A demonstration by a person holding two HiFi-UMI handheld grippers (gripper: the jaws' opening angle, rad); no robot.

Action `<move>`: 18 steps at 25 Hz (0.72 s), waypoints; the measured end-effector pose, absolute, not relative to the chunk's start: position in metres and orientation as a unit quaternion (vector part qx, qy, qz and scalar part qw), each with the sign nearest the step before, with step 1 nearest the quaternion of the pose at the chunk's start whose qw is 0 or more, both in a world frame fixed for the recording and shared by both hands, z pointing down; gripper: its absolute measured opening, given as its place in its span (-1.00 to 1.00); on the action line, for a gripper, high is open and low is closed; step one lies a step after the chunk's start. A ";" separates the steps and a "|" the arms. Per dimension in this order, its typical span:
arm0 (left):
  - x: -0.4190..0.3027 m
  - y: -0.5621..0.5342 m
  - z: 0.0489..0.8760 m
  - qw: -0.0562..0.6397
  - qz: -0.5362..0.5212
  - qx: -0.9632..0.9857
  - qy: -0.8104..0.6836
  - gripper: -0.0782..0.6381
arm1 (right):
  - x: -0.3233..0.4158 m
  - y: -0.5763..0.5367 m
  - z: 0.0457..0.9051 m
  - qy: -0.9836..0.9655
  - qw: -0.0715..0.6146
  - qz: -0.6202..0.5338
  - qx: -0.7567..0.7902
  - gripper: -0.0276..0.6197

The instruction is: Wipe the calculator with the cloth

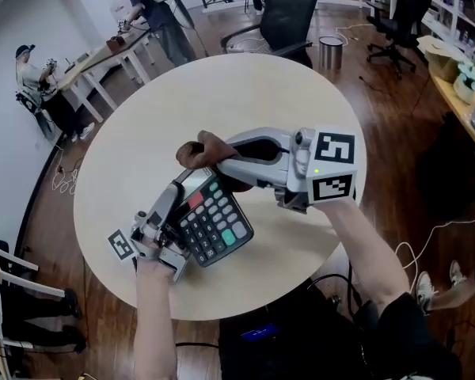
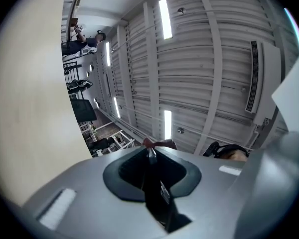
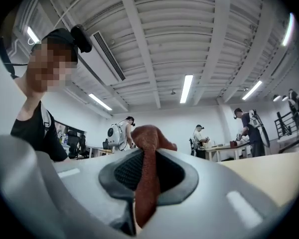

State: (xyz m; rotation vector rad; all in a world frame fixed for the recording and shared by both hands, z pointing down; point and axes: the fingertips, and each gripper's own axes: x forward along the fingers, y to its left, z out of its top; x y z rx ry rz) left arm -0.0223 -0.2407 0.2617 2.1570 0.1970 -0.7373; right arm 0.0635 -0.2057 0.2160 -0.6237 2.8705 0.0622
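Round table (image 1: 245, 101), gripped calculator (image 1: 214, 220), brown cloth (image 1: 202, 150)

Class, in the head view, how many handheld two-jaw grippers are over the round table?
2. The left gripper, lower left, is shut on the dark keypad calculator; the right gripper, centre right, clamps the brown cloth near the calculator's display. None seems hidden.

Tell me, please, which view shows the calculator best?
The head view: the calculator shows its keypad to the camera. The left gripper view shows only its dark edge between shut jaws; the right gripper view shows only the cloth.
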 end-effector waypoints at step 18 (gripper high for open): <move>-0.069 -0.287 0.269 0.469 -0.397 0.789 -0.008 -0.64 | 0.088 -0.198 0.218 0.948 0.163 -0.010 -0.275 -0.76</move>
